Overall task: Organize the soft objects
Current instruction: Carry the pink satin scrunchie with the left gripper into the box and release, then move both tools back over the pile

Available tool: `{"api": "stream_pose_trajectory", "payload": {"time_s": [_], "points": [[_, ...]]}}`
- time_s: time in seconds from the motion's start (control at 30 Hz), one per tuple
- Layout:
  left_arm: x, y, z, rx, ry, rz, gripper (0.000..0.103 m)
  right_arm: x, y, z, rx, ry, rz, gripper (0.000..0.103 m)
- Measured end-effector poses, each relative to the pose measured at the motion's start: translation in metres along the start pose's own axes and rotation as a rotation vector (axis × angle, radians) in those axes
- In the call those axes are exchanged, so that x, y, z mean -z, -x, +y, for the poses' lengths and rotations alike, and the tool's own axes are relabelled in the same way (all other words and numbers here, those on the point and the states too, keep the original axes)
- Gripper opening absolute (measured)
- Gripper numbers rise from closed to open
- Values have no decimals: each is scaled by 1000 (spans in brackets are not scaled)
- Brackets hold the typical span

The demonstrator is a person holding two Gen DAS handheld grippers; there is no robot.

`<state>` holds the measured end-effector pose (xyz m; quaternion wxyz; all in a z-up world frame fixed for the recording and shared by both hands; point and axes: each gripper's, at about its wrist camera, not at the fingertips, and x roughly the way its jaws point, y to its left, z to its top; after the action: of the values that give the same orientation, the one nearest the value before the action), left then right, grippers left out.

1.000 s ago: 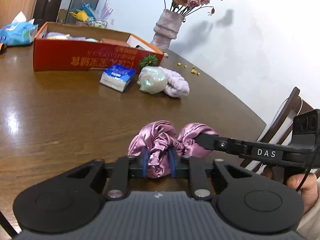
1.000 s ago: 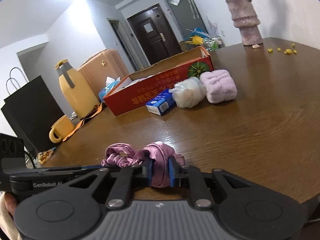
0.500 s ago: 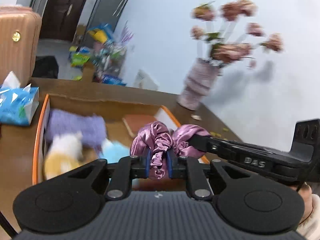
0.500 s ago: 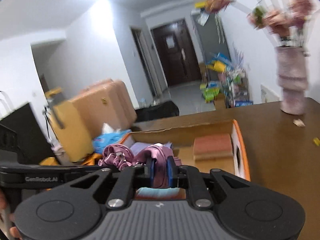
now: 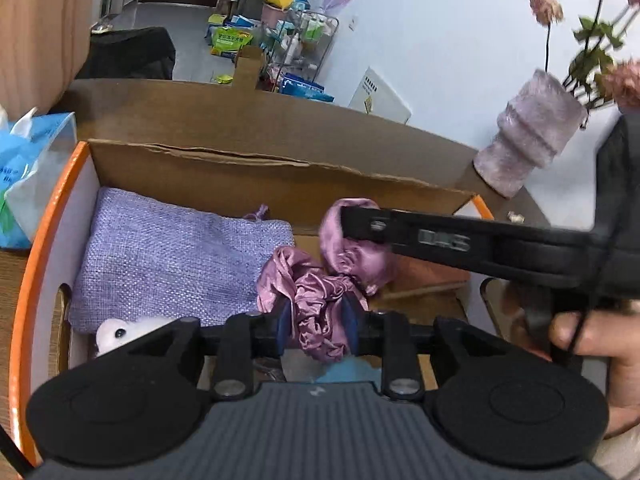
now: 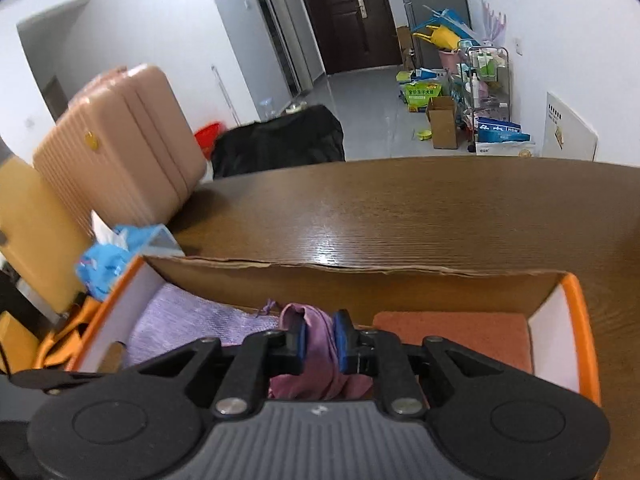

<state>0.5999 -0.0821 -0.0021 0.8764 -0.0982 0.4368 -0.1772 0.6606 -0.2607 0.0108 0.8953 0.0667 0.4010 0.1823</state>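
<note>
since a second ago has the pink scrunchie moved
Yes. The pink scrunchie, then low over bare table short of the orange box, now hangs over the box's inside, between both grippers.

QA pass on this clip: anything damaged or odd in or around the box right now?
Only the cardboard box: its far wall's top edge is ragged and torn. Otherwise the pink satin scrunchie hangs over it between both grippers, left gripper opening.

White walls frame a grey tiled floor (image 6: 372, 108) running to a dark door (image 6: 340, 12), with a pink suitcase (image 6: 120, 136) beside the brown wooden table (image 6: 400, 216).
</note>
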Motion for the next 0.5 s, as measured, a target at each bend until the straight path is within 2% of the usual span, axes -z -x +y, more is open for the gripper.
{"api": "stream_pose_trajectory", "payload": {"time_s": [0.1,0.17,0.2,0.23,0.3,0.37,0.5], "points": [[-1,4,-3,-40,11,-14,32,2,-18,5,1,6,36,15],[1,9,-1,-51,5,-21,46,4,-24,3,-13,4,42,18],[1,14,0,-53,7,-26,50,3,-22,1,-8,-10,40,23],[2,23,0,-59,2,-36,52,1,-18,0,4,-25,39,35],[1,40,-3,-65,-18,-59,52,-3,4,-1,17,-41,25,48],[-2,66,-4,-74,-35,-94,56,-8,32,2,13,-22,-17,50],[0,127,-12,-104,-72,-188,64,-7,108,17,73,49,-102,62]]}}
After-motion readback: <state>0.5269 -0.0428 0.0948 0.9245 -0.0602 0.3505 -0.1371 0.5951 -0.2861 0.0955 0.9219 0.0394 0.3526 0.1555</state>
